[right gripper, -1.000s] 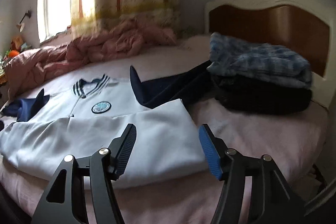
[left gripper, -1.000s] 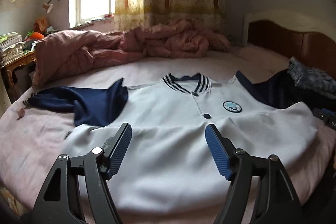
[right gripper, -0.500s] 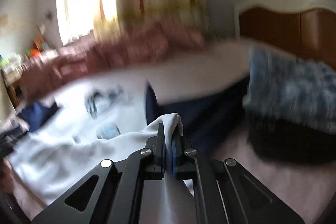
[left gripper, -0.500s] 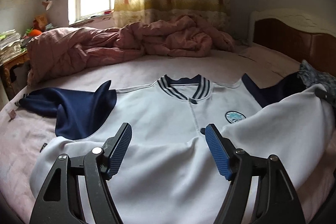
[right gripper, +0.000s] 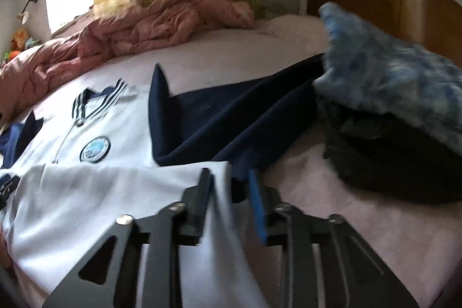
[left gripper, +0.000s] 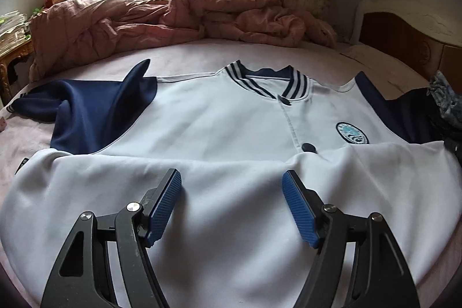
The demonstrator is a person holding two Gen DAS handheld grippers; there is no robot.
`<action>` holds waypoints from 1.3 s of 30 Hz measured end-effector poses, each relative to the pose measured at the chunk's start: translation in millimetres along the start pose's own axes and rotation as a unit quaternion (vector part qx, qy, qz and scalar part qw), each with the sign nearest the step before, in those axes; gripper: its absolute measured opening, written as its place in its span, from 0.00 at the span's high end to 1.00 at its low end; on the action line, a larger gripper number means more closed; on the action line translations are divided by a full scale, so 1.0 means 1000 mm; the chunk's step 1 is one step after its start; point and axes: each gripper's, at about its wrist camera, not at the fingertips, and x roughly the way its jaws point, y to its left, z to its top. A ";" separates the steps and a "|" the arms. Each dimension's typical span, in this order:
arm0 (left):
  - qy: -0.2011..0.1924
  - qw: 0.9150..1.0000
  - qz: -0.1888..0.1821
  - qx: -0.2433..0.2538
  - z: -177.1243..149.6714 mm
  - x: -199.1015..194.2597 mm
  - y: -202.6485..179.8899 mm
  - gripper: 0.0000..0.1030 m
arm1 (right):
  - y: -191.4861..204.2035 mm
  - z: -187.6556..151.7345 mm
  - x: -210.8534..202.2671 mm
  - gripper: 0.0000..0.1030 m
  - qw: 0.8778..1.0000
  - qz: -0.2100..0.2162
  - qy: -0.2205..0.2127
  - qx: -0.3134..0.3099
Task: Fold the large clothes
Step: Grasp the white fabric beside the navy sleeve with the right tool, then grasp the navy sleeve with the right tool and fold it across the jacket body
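Left gripper (left gripper: 232,188) wide over white jacket (left gripper: 219,129); right gripper (right gripper: 229,181) opening (hem between jaws, unpressed).

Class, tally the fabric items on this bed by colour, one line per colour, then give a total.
White with navy sleeves: 1, the button-front jacket
Pink: 1, the rumpled quilt
Blue mottled: 1, the fuzzy folded garment
Black: 1, the folded garment beneath it
Total: 4
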 end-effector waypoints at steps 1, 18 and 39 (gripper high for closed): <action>-0.003 1.000 0.000 -0.003 0.000 0.000 0.001 0.31 | -0.002 0.002 -0.008 0.58 1.000 -0.016 -0.009 0.010; -0.002 1.000 -0.004 -0.016 -0.003 0.004 0.004 0.28 | -0.037 0.049 0.090 0.55 0.983 -0.034 0.149 0.099; -0.001 1.000 -0.002 -0.011 -0.003 0.006 0.001 0.28 | 0.052 0.033 0.008 0.99 0.997 -0.016 -0.051 -0.053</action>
